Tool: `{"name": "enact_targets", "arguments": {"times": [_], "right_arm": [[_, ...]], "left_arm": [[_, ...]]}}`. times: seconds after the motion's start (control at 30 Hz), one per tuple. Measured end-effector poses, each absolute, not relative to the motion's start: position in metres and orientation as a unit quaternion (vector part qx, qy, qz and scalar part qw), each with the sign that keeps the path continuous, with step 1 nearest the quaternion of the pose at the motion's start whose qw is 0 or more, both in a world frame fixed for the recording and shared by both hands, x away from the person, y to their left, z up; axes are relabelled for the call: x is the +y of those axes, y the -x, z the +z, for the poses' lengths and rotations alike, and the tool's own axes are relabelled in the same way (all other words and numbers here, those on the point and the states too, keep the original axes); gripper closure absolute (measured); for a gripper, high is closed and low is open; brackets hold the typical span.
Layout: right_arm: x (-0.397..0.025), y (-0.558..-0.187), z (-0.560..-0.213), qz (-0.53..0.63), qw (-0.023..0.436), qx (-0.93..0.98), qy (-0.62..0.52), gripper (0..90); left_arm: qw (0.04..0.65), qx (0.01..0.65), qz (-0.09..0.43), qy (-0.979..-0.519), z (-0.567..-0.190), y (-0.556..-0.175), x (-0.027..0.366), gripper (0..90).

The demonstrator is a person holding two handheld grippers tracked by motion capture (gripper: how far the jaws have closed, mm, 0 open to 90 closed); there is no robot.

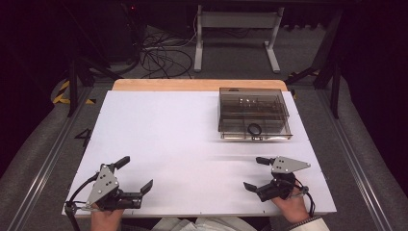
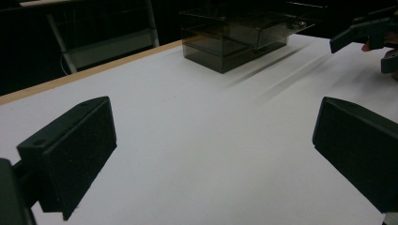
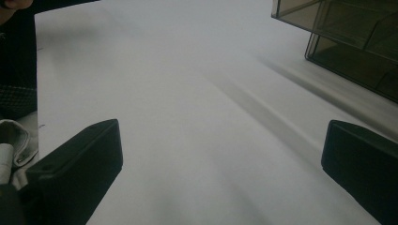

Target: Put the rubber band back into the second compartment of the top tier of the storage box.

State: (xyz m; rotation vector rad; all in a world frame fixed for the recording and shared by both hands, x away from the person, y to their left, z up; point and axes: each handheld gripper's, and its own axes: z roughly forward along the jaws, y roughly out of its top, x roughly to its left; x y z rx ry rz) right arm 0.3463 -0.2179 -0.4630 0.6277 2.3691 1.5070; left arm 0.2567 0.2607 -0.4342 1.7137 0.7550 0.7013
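— Judging by the table (image 1: 159,144), has anything begun?
— Hardly. Left gripper (image 1: 136,174) and right gripper (image 1: 253,172) both sit at the near edge, jaws spread wide, holding nothing.
— And the box (image 1: 254,114)?
— Far right corner, well apart from both, looking closed; a ring (image 1: 254,129) lies inside near its front wall.
— So everything's left?
— I'd say so: reach, open, work.
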Motion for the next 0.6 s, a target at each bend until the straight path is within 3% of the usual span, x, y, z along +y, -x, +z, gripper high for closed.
{"name": "enact_targets", "arguments": {"times": [0.6], "right_arm": [[-0.218, -0.3435, -0.4569, 0.502, 0.155, 0.824, -0.21, 0.0]], "left_arm": [[0.542, 0.325, 0.297, -0.716, -0.4374, -0.255, 0.2617, 0.9]]}}
